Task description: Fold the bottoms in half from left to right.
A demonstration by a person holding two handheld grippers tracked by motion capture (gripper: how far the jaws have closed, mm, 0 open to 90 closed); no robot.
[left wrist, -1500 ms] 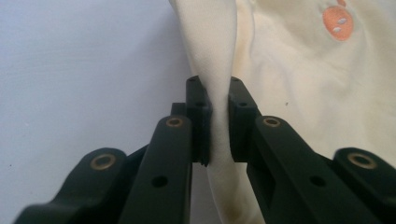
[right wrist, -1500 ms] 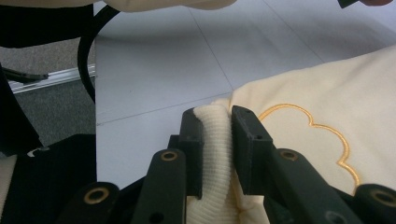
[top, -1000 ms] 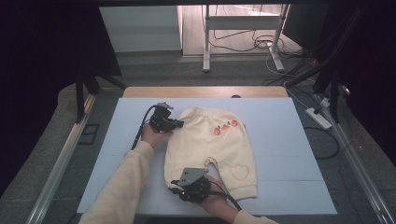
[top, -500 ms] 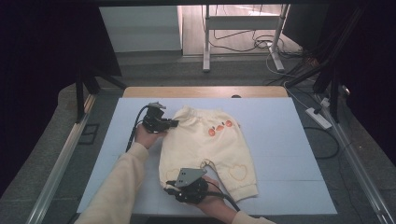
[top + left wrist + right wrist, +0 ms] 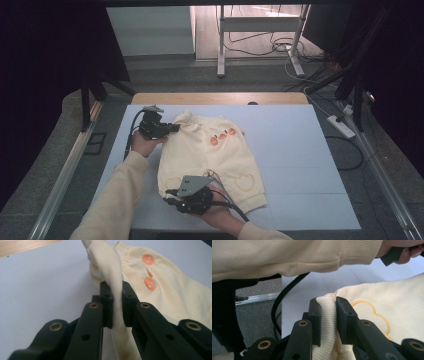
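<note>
My left hand-held gripper [image 5: 116, 302] is clamped on a fold of the cream sweater [image 5: 210, 155]; my right hand-held gripper [image 5: 328, 312] pinches its ribbed hem; the sweater lies on the pale blue surface [image 5: 300, 150], orange buttons [image 5: 149, 283] up.

Soft matt cream cloth garment [image 5: 210, 155]

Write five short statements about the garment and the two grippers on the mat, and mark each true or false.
1. The left gripper is shut on the cream sweater. True.
2. The right gripper clamps the ribbed hem. True.
3. The sweater's buttons are blue. False: they are orange.
4. The sweater lies on bare wood. False: it lies on a pale blue mat.
5. The right gripper's jaws stand open and empty. False: fabric is pinched between them.
</note>
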